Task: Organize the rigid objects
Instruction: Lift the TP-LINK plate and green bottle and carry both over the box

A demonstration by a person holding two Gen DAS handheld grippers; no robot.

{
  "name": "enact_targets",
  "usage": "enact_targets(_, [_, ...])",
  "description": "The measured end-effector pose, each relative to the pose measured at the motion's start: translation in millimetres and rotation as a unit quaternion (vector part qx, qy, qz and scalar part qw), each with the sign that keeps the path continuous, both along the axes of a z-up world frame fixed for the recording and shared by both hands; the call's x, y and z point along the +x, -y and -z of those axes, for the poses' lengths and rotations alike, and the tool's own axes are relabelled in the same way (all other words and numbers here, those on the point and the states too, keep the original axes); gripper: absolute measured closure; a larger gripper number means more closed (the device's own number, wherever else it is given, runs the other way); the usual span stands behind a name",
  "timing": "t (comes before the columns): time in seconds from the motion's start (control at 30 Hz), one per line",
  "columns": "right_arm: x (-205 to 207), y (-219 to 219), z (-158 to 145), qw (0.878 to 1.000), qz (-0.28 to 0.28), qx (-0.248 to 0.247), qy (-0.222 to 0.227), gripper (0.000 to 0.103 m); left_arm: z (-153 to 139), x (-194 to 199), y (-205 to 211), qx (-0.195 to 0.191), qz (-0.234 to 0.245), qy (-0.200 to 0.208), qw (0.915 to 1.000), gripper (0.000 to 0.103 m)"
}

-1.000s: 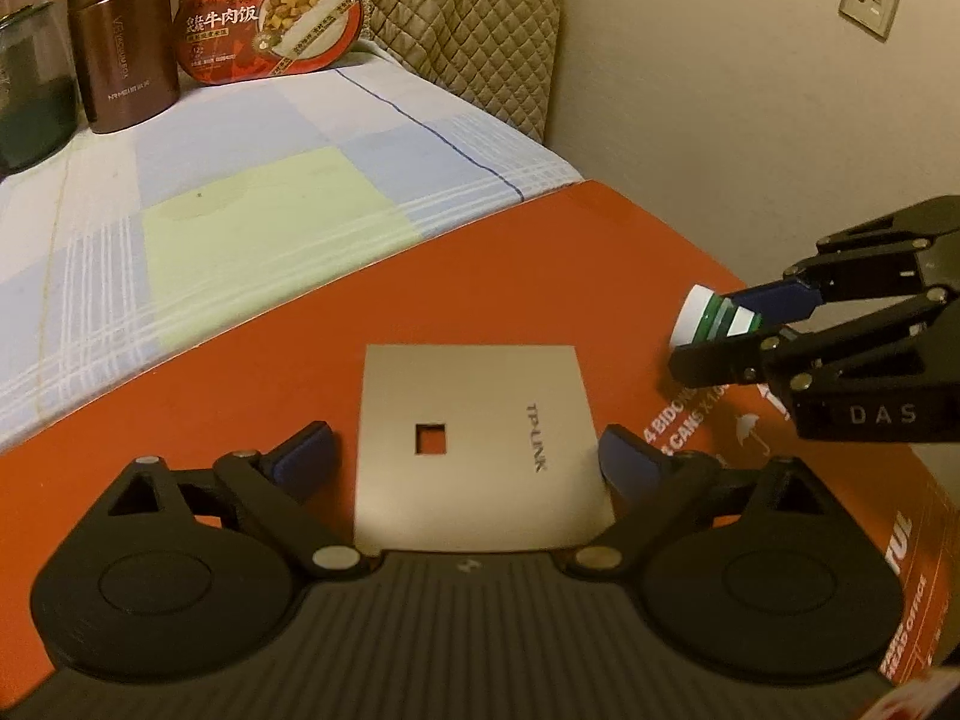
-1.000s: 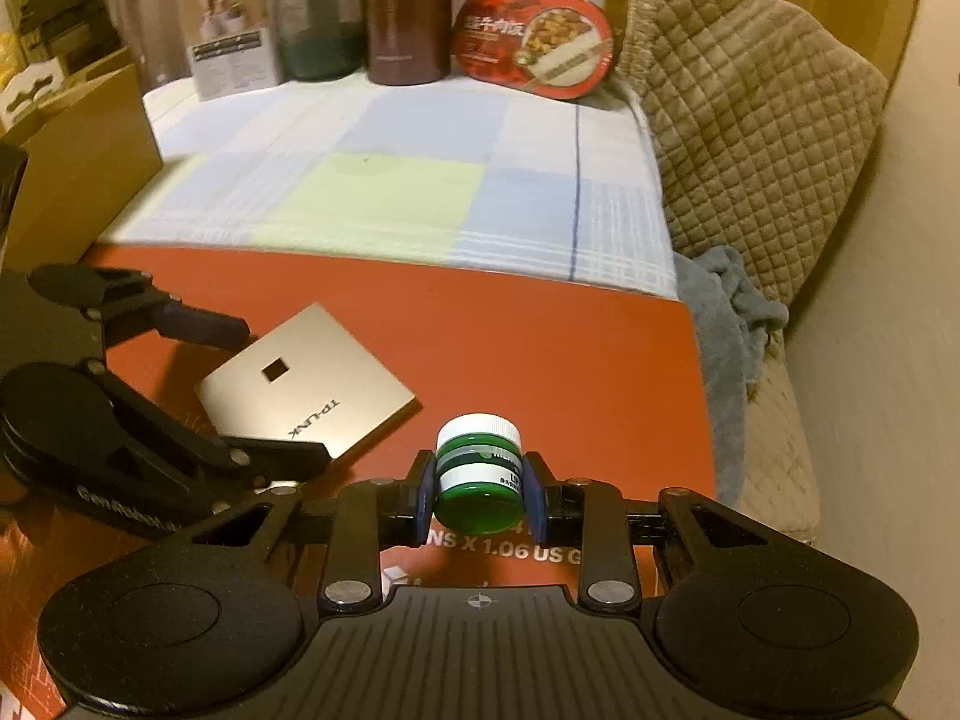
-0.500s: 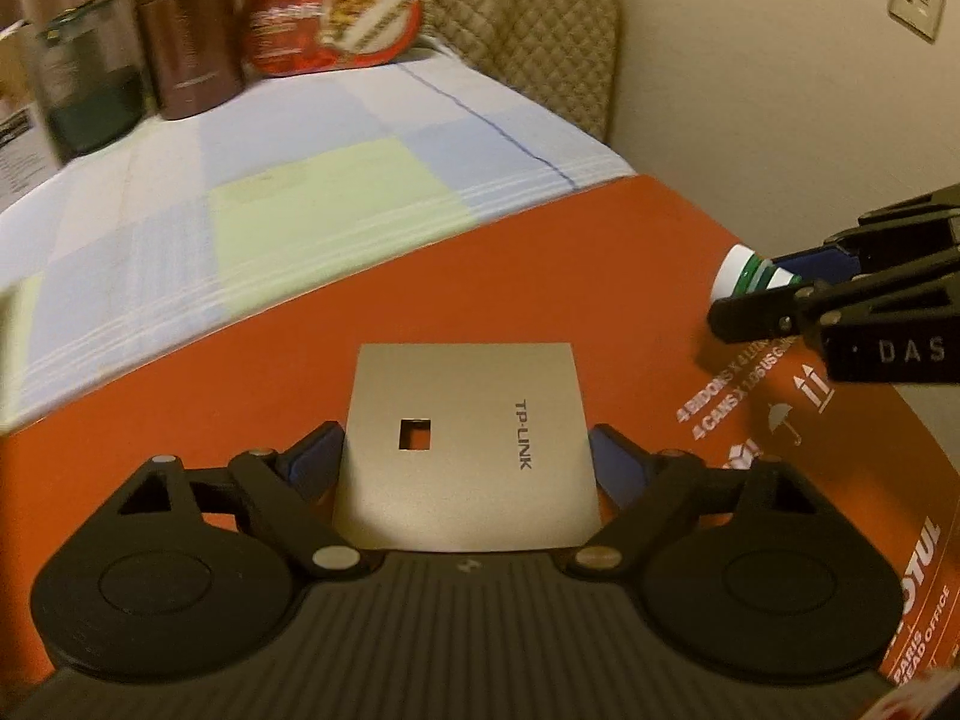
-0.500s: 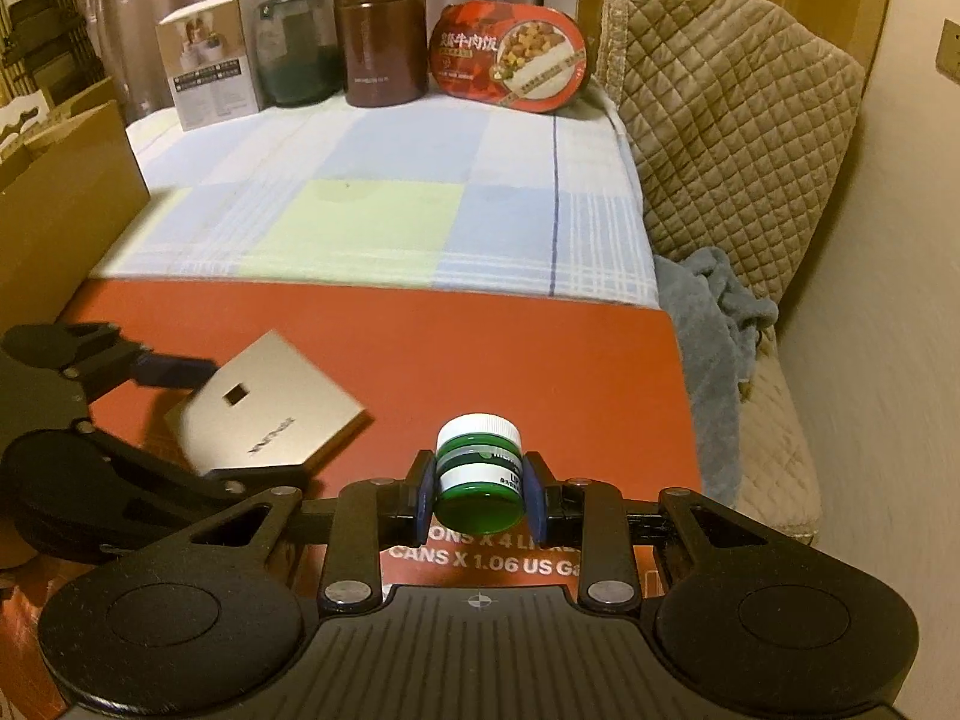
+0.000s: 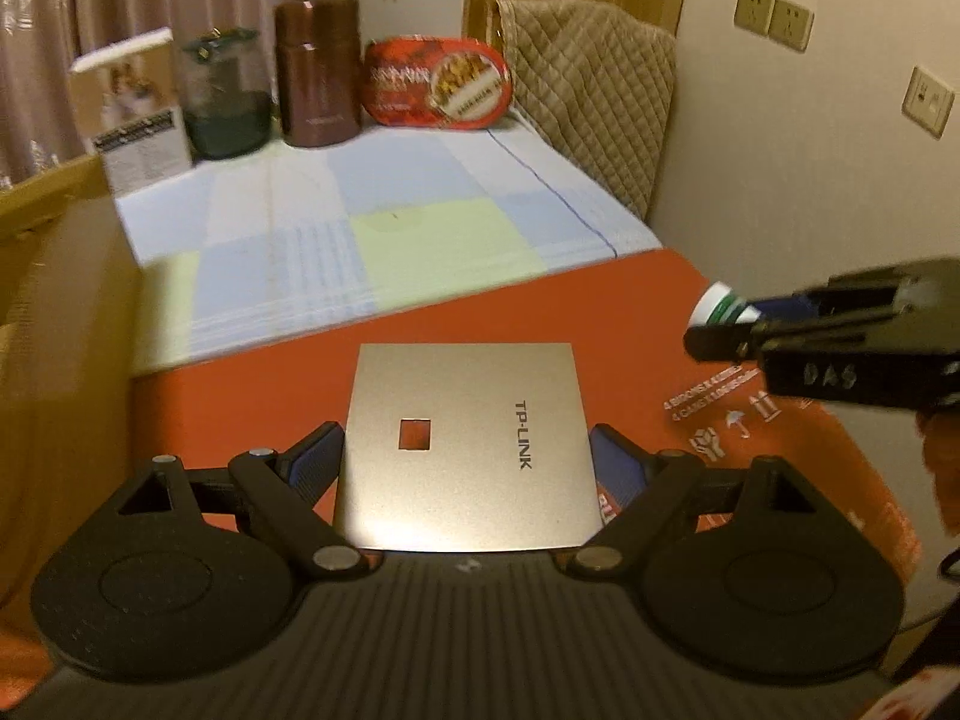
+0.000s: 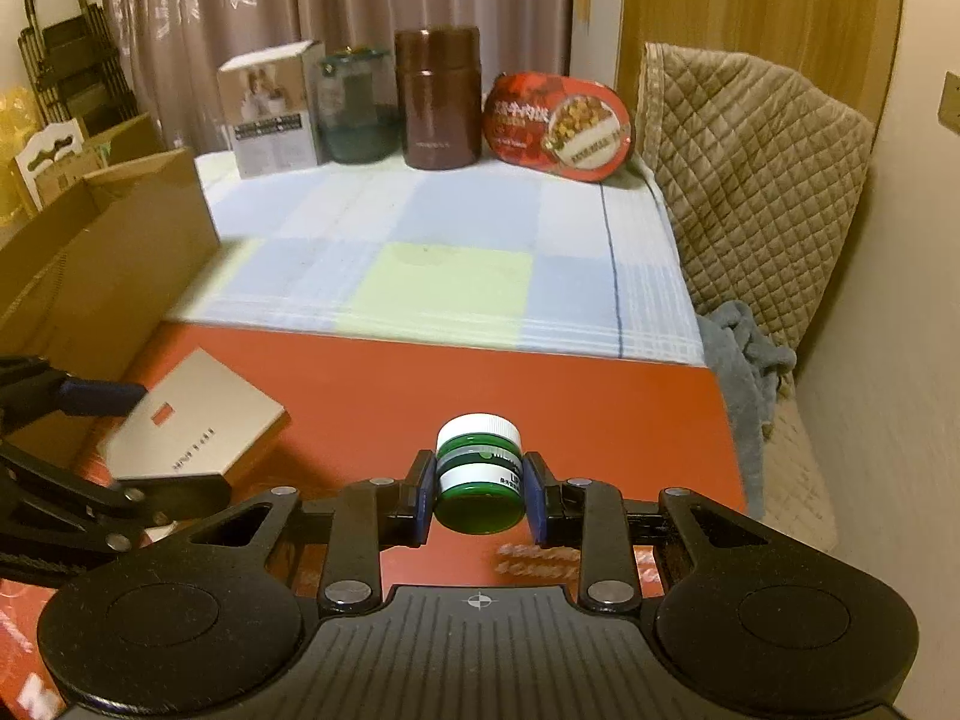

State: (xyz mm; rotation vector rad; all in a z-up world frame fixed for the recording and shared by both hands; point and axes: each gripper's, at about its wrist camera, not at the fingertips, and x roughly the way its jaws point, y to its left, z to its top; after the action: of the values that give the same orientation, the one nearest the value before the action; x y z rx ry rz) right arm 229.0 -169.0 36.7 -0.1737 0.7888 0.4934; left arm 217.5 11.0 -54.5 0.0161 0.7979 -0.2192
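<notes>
Left wrist view, frame centre: left gripper [image 5: 465, 465] clamps a flat, matte silver box [image 5: 465, 444]. Right gripper [image 6: 479, 495] pinches a round, glossy green jar [image 6: 479, 477], lower centre.

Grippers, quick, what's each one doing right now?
Left gripper: closed on the flat silver TP-LINK box.
Right gripper: closed on the small green jar.

Domestic room, likely bedroom or living space. Evidence: drawn curtains [image 6: 252, 30], quilted cushion [image 6: 750, 180] against wall, checked cloth [image 6: 444, 264] over low surface, wall sockets [image 5: 774, 18], packaged meal tray [image 6: 558, 126], cardboard boxes [image 6: 102, 252] at side.
</notes>
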Motion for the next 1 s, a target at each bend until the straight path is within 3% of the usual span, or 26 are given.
enact_targets(0.5, [-93.2,-42.4,-53.7,0.999,-0.017,0.033,0.025,0.076,-77.6,-87.7,-48.9,-0.011,-0.037,0.036,0.9986,0.018])
enact_targets(1.0, [-140.0,-88.9,-90.2,0.996,-0.059,0.048,0.047,0.076,-109.4,-142.8,-95.9,-0.008,-0.068,0.058,0.9960,0.018])
